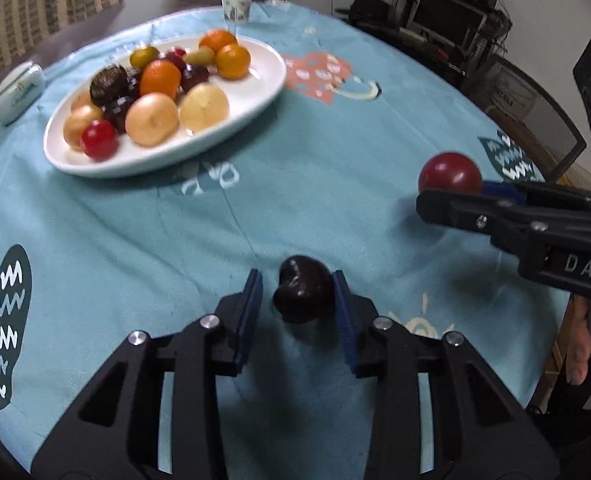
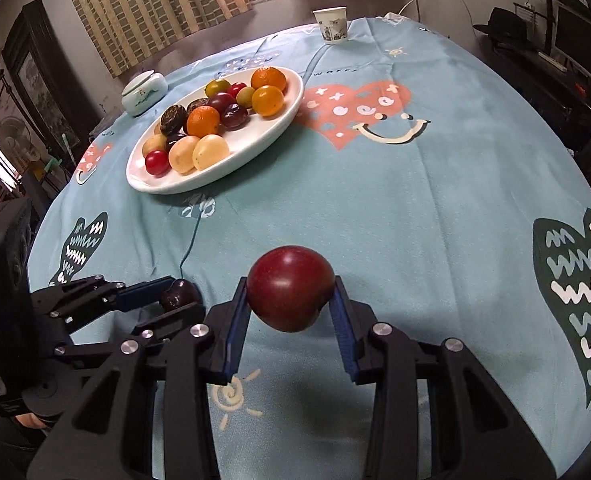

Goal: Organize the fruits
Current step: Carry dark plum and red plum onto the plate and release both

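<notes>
My right claw (image 2: 291,300) is clamped on the red plum (image 2: 291,288); my left claw (image 1: 297,294) brackets the dark fruit (image 1: 302,296), grip unclear; the plate (image 2: 271,138) lies ahead-left.
</notes>
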Motion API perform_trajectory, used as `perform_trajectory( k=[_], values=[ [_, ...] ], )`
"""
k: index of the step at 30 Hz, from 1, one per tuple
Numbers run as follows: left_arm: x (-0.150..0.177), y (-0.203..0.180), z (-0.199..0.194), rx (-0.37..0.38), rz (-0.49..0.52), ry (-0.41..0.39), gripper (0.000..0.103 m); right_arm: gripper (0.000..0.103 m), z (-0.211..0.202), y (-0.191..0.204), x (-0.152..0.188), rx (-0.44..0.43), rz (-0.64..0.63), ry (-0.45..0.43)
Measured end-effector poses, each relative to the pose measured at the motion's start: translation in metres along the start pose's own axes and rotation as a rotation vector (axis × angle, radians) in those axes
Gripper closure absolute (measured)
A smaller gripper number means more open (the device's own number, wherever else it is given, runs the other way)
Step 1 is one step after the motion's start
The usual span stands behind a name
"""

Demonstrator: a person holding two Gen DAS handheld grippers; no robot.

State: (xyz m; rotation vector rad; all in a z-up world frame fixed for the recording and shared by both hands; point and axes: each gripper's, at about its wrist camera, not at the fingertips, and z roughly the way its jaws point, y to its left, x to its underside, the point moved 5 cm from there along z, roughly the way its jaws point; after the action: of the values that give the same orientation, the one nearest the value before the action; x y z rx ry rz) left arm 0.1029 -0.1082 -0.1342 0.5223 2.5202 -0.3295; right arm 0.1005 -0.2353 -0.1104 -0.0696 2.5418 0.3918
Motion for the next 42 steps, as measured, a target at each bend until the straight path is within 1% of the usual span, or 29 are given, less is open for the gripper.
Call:
perform_trajectory(
  k=[1,3,8,12,14,18,20,23,26,29,33,39,40,41,42],
  values=[
    [0.001,-0.002,-0.001,0.017,-0.002,0.006,0.075,0.063,-0.001,0.001,0.0,-0.003,-0.001,-0.001],
    [0.002,-0.003,-0.007,0.031,-0.005,-0.006,0.075,0.063,-0.002,0.003,0.0,-0.01,-0.005,-0.002],
    [0.001,0.0,-0.025,0.042,-0.023,-0.044,0.075,0.063,-0.002,0.009,-0.001,-0.013,-0.015,-0.001],
    [-0.001,0.009,-0.036,0.033,-0.035,-0.066,0.075,0.063,0.001,0.014,-0.002,-0.021,-0.023,0.009],
    [-0.007,0.018,-0.043,0.021,-0.044,-0.086,0.075,0.063,0.002,0.017,-0.005,-0.032,-0.029,0.013],
    [-0.03,0.041,-0.053,-0.012,-0.062,-0.124,0.075,0.063,0.004,0.027,-0.025,-0.06,-0.053,0.004],
    [-0.05,0.057,-0.054,-0.031,-0.075,-0.142,0.075,0.063,0.007,0.033,-0.038,-0.076,-0.071,0.001],
    [-0.082,0.079,-0.049,-0.052,-0.097,-0.145,0.074,0.063,0.02,0.044,-0.068,-0.093,-0.104,0.009],
    [-0.109,0.097,-0.034,-0.071,-0.112,-0.126,0.074,0.063,0.042,0.055,-0.105,-0.074,-0.141,0.02],
    [-0.128,0.11,-0.017,-0.096,-0.129,-0.104,0.074,0.063,0.063,0.058,-0.131,-0.048,-0.149,0.032],
    [-0.139,0.121,-0.004,-0.094,-0.153,-0.091,0.074,0.063,0.08,0.06,-0.144,-0.057,-0.14,0.049],
    [-0.139,0.13,-0.004,-0.1,-0.169,-0.107,0.074,0.062,0.094,0.061,-0.141,-0.056,-0.151,0.074],
    [-0.139,0.131,-0.008,-0.102,-0.174,-0.116,0.071,0.062,0.094,0.062,-0.142,-0.057,-0.151,0.078],
    [-0.14,0.132,-0.011,-0.104,-0.175,-0.123,0.068,0.06,0.095,0.062,-0.142,-0.057,-0.151,0.083],
    [-0.14,0.133,-0.016,-0.112,-0.176,-0.136,0.055,0.054,0.094,0.062,-0.142,-0.056,-0.152,0.086]
  ],
)
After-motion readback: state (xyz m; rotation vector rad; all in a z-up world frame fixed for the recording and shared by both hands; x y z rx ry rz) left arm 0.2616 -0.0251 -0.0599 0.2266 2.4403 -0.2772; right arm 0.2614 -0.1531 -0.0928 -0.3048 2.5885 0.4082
